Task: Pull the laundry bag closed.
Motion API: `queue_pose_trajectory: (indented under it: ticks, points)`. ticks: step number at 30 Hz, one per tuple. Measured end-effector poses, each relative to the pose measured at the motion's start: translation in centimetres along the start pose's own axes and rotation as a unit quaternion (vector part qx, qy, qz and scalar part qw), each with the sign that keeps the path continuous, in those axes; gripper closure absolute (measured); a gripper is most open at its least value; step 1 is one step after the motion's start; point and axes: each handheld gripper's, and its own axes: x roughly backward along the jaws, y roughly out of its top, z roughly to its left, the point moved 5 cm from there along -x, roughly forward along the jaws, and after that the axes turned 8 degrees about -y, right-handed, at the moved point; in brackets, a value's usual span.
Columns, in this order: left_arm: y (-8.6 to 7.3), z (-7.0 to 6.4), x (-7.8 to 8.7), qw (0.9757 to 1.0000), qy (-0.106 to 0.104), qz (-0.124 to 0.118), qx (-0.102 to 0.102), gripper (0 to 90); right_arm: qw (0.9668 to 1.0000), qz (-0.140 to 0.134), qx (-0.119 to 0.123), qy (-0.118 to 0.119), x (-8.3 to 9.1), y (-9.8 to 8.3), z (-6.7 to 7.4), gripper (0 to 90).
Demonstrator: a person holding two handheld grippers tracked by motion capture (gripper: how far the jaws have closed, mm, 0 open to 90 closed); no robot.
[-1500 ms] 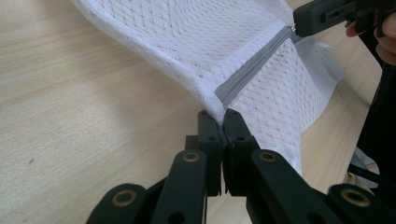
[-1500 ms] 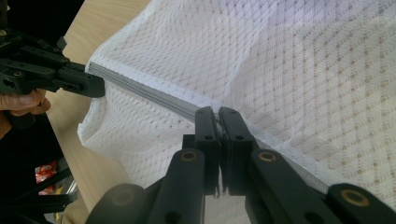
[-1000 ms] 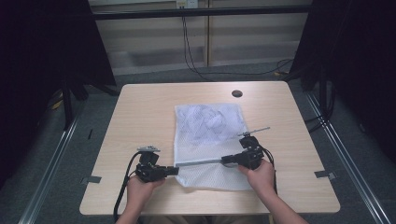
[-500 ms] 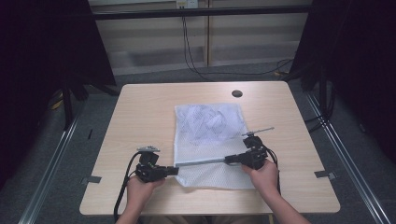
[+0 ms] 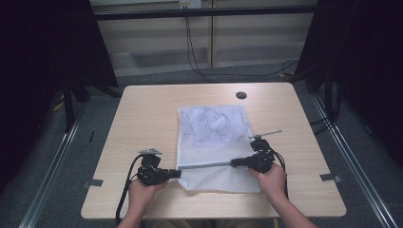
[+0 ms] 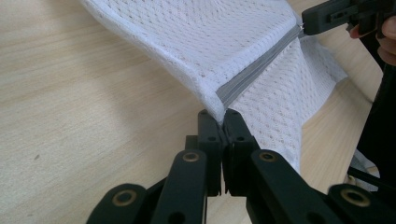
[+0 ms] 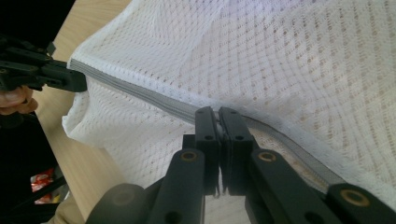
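I see the mesh bag (image 5: 213, 142) flat mid-table (image 5: 142, 118), light wood, grommet hole (image 5: 241, 95) at far edge. Left gripper (image 6: 218, 116) clamped on the zipper (image 5: 204, 166) end, right gripper (image 7: 218, 114) clamped further along. Dark curtains (image 5: 43, 47), grey floor (image 5: 62, 156) around.

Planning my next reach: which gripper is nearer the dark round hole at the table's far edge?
Right. The right gripper sits below the hole, across the mesh bag. The left gripper is farther, at the bag's near left corner.

Light wooden table (image 5: 142, 109), white mesh bag (image 5: 211, 137) lying at its middle, near edge lifted
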Motion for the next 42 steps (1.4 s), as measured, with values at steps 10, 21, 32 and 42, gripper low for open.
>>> queue_pose_trajectory:
  ticks: [10,21,32,42]
  points:
    - [0.0,-0.1,-0.2,1.0,0.002,0.001,0.0,87.9,1.0,-0.001,-0.001,-0.002,0.2,-0.1,-0.3,87.4]
    - [0.0,-0.1,-0.2,1.0,0.002,0.002,0.0,87.9,1.0,-0.004,-0.004,-0.006,0.6,-0.3,-0.7,87.3]
    - [-0.1,0.0,-0.2,1.0,0.003,0.004,0.0,87.9,0.9999,-0.006,-0.004,-0.009,1.0,-0.4,-1.2,87.3]
    - [0.0,0.0,-0.2,1.0,0.004,0.003,0.0,87.9,0.9999,-0.007,-0.004,-0.01,1.2,-0.4,-1.4,87.3]
